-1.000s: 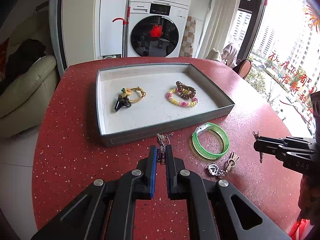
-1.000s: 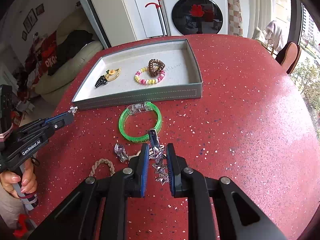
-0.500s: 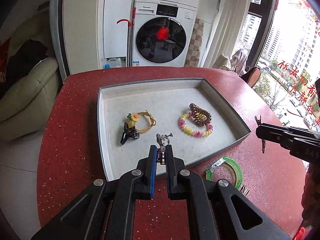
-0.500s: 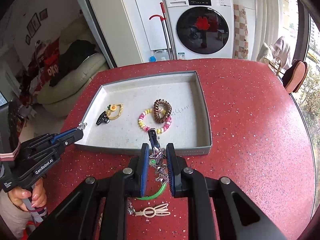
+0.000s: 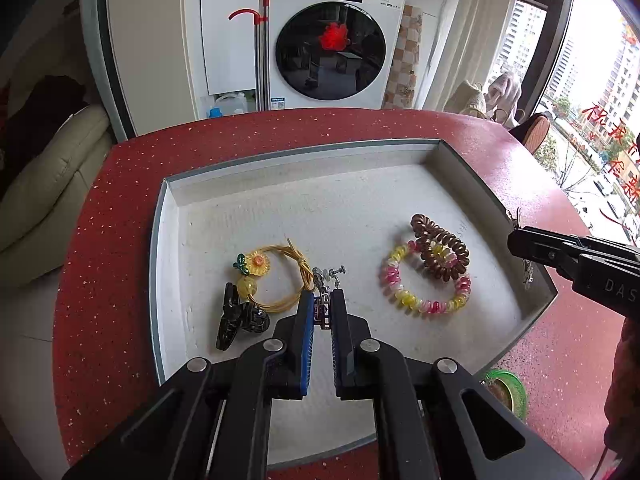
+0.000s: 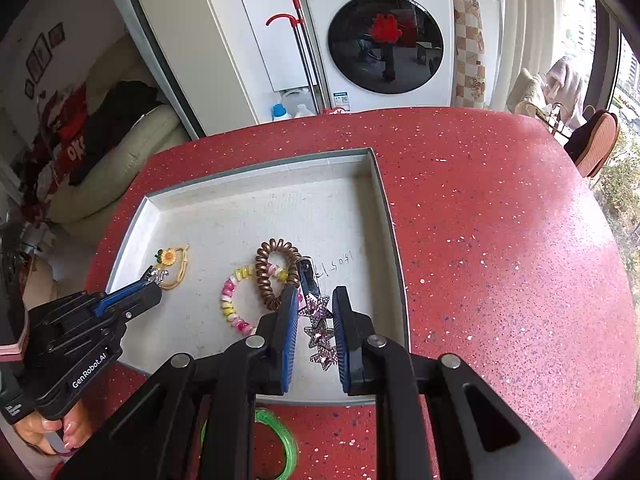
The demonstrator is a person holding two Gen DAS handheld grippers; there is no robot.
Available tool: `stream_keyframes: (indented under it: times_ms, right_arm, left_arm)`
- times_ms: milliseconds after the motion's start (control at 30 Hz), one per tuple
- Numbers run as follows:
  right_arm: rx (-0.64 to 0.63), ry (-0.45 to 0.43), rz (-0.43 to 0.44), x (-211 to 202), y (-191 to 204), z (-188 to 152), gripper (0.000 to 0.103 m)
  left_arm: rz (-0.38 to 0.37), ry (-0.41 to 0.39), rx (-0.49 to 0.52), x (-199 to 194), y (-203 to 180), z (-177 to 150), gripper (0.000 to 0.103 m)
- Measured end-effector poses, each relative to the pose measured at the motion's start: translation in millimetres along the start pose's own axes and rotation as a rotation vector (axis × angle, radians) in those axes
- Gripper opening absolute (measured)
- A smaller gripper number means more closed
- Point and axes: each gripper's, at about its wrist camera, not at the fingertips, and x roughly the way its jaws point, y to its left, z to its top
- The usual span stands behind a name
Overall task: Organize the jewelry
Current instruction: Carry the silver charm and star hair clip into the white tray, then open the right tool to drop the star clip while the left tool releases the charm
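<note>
The left claw, closed tight on a small silver earring, and the right claw, closed on a glittery star hair clip, both hang over the grey tray on the red speckled tabletop. The left claw's body reads "GenRobot.AI"; the right one's shows "DAS". Behind stands a white washing machine marked "Panasonic", and handwriting on the tray floor reads roughly "140-1"; red characters on the window are not legible.
</note>
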Motion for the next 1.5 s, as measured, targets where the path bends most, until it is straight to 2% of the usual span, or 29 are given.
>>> stream_keyframes:
  times_ms: [400, 533, 700, 767, 800, 867, 900, 1133, 1500]
  right_arm:
    - [0.034, 0.046, -0.033, 34.7, -9.0, 1.3, 0.019]
    - [0.044, 0.061, -0.036, 43.4, -8.9, -3.0, 0.019]
    - [0.039, 0.046, -0.048, 42.8, -7.4, -3.2, 0.020]
    - [0.048, 0.047, -0.035, 41.9, -8.0, -3.6, 0.024]
    - [0.054, 0.043, -0.029, 40.5, -8.9, -3.7, 0.030]
    - [0.065, 0.023, -0.018, 35.0, -10.2, -4.7, 0.049]
    - [0.069, 0.011, -0.014, 31.4, -10.1, -5.3, 0.052]
    - [0.094, -0.050, 0.035, 6.1, -7.9, -9.5, 0.060]
    - [0.115, -0.071, 0.068, -13.0, -8.2, -19.9, 0.060]
  left_arm:
    - [0.109, 0.001, 0.058, 21.0, -9.5, -5.0, 0.027]
    - [0.162, -0.020, 0.094, 24.2, -13.1, -9.0, 0.027]
    - [0.183, -0.027, 0.105, 24.9, -14.9, -9.3, 0.027]
    - [0.187, -0.031, 0.096, 22.7, -15.2, -10.0, 0.027]
    - [0.186, -0.039, 0.092, 20.0, -15.1, -10.8, 0.027]
    - [0.179, -0.047, 0.087, 16.5, -15.6, -11.3, 0.027]
    - [0.177, -0.048, 0.086, 15.2, -16.0, -11.6, 0.027]
    - [0.168, -0.066, 0.086, 4.7, -18.9, -11.8, 0.027]
    - [0.151, -0.069, 0.051, -4.9, -12.7, -12.2, 0.027]
